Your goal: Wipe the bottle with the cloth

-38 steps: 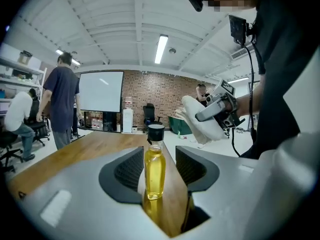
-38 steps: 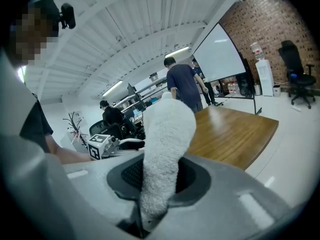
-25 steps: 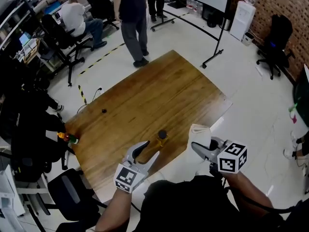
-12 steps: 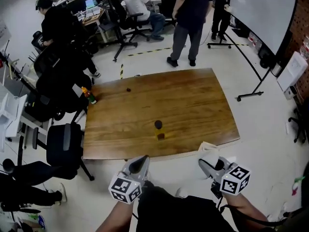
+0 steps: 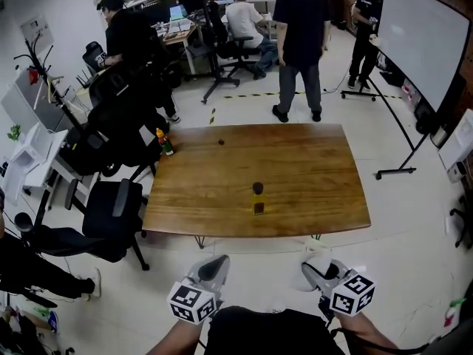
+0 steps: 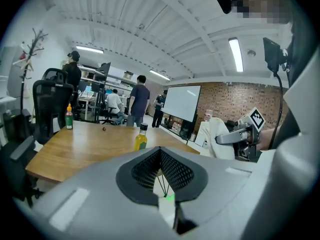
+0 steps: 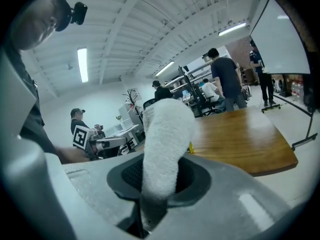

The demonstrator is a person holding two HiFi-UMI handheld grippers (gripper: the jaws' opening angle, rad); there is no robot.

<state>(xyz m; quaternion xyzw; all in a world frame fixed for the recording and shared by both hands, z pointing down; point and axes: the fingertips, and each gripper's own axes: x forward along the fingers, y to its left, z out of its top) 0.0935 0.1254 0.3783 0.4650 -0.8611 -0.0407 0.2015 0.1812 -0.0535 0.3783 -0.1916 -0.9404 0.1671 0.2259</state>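
Note:
A small bottle (image 5: 257, 198) of yellow liquid with a black cap stands upright near the front of the wooden table (image 5: 310, 161). Both grippers hang in front of the table's near edge, over the floor. My left gripper (image 5: 215, 263) is shut with nothing in it; in its own view the bottle (image 6: 141, 138) stands ahead past the closed left gripper (image 6: 160, 151). My right gripper (image 5: 311, 269) is shut on a white cloth (image 5: 319, 259), which stands up between the jaws as a thick roll (image 7: 164, 134) and hides most of the bottle (image 7: 190, 147).
A green bottle with an orange cap (image 5: 164, 142) stands at the table's far left corner, with a small dark object (image 5: 220, 142) near the far edge. Office chairs (image 5: 111, 213) crowd the left side. A person (image 5: 299, 43) stands beyond the table; a whiteboard (image 5: 414, 43) is at right.
The left jaws, open a second ago, are now shut and empty. Both grippers have drawn back from over the table to in front of its edge, and the head view has swung round.

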